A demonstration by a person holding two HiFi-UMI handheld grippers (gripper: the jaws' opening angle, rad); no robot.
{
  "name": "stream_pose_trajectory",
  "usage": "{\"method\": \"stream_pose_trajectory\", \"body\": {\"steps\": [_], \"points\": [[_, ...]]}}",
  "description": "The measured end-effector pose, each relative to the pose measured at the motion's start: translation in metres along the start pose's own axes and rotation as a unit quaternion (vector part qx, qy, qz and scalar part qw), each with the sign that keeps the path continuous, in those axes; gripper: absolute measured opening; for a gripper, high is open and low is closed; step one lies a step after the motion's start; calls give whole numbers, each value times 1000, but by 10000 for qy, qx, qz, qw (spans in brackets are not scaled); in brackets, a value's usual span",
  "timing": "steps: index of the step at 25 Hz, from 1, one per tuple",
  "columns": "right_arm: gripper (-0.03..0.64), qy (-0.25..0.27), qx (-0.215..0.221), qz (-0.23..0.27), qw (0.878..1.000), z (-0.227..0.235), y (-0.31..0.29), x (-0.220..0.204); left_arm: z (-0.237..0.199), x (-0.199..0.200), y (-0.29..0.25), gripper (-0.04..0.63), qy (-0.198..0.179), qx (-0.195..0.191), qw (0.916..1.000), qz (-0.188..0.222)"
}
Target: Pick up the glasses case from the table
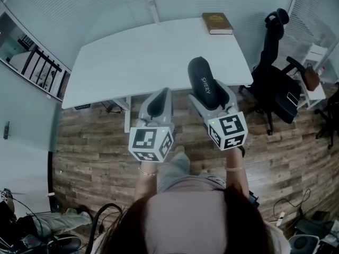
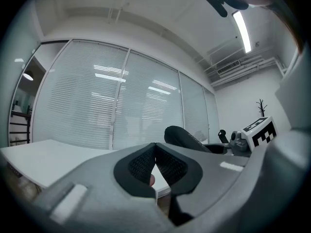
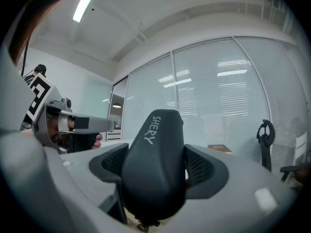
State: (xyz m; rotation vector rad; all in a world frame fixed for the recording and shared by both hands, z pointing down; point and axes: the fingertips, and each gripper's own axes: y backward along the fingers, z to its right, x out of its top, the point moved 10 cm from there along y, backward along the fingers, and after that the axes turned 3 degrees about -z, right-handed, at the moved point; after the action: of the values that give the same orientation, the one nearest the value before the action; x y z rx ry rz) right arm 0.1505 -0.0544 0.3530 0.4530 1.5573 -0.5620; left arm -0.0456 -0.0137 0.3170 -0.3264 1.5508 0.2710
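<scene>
Your right tool (image 1: 210, 95) grips the glasses case (image 1: 200, 73), seemingly off the table (image 1: 132, 62); your left tool (image 1: 160, 97) is closed, empty.

Book (image 1: 216, 23), seemingly, on table's (image 1: 137, 62) far corner

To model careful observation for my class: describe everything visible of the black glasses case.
The glasses case is a black, matte, rounded oblong shell, seemingly closed, with white lettering SHERY along its top. Its near end is clamped between the jaws of the right gripper, one on each side. Its far end juts forward above the near edge of the white table, apparently lifted clear. Nothing else touches it.
</scene>
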Motion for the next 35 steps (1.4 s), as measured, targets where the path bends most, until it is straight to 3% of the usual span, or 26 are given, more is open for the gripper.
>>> {"method": "stream_pose_trajectory", "body": {"steps": [35], "points": [[360, -140, 2, 387, 9992, -21, 68, -4, 41, -4, 53, 3, -89, 52, 9999, -20]]}}
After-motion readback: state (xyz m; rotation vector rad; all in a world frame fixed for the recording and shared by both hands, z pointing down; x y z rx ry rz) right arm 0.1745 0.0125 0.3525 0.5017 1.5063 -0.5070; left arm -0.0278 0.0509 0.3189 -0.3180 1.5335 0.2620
